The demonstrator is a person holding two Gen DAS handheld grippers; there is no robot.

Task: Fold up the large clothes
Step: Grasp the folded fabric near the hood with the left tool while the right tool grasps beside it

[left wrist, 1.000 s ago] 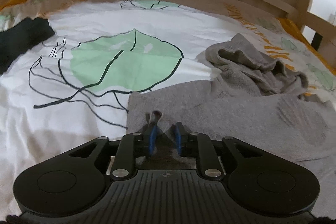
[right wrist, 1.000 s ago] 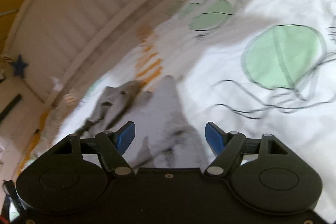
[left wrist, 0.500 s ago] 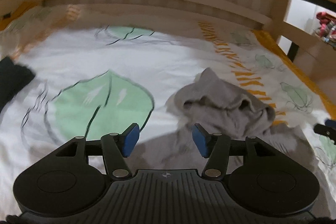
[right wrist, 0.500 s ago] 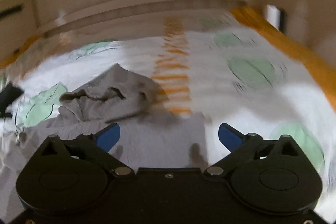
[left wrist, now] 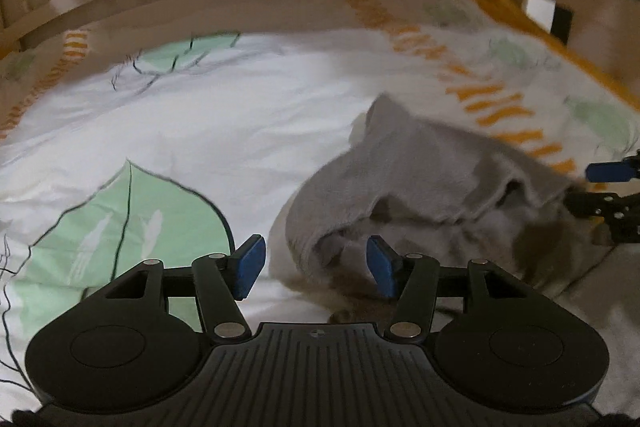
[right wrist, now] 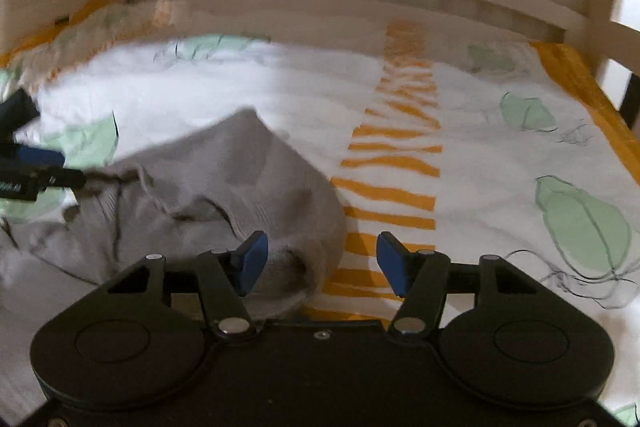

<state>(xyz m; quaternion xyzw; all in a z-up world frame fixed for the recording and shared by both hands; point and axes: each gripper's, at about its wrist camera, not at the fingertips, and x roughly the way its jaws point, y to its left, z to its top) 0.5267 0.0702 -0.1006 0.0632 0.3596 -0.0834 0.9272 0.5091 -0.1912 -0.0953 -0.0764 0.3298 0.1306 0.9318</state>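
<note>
Left tool (left wrist: 316, 263), formerly clamped on grey garment (left wrist: 420, 179), now wide; right tool (right wrist: 320, 261) wide; regrasp probably pending.

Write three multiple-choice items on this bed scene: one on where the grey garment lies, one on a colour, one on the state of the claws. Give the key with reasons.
1. Where does the grey garment lie on the bedsheet?
A. Hung over the wooden headboard
B. Bunched up just left of the orange striped band
C. On the floor

2. What colour are the pads of the right claw?
A. Blue
B. Red
C. White

3. How do the left claw and the right claw stand?
A. Both shut on cloth
B. One open, one shut
C. Both open, holding nothing

Key: 1 B, the right wrist view shows the heap beside the orange striped band. 2 A, both pads show blue. 3 C, each wrist view shows a wide gap between the pads, with no cloth pinched.
</note>
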